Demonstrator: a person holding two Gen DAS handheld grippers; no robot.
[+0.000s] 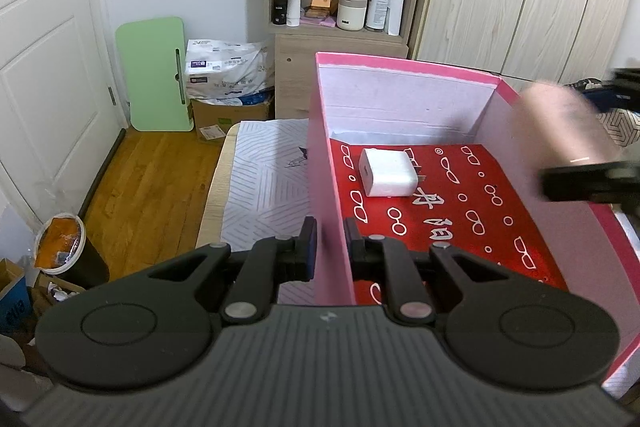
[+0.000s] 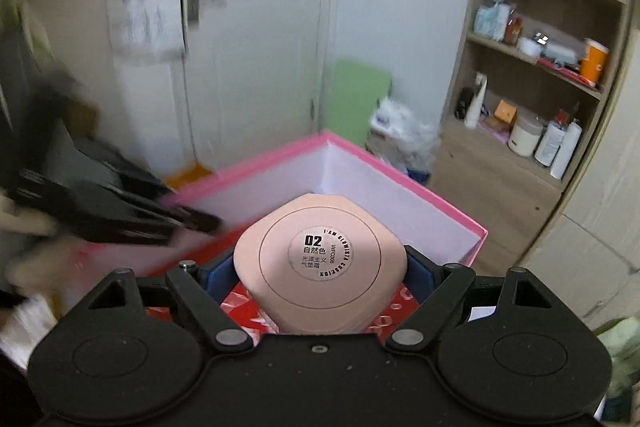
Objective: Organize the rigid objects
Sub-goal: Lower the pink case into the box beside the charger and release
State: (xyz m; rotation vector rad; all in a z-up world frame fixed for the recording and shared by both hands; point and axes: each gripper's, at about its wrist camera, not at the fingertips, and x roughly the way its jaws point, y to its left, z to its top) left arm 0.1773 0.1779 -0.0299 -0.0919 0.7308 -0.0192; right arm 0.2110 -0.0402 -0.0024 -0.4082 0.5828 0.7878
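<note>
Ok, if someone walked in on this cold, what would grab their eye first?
Probably the pink box with its bright red patterned floor, filling the middle of the left wrist view, with a white charger lying alone inside. Next, the peach compact held in the right gripper above the box, its round label facing the camera. The left gripper is pinched shut on the box's near wall.

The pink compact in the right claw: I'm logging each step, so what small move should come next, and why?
Probably carry the pink compact further over the pink box and lower it onto the red floor beside the white charger. The right claw grips the compact above the box, and the left claw is clamped on the box's wall, steadying it.
</note>
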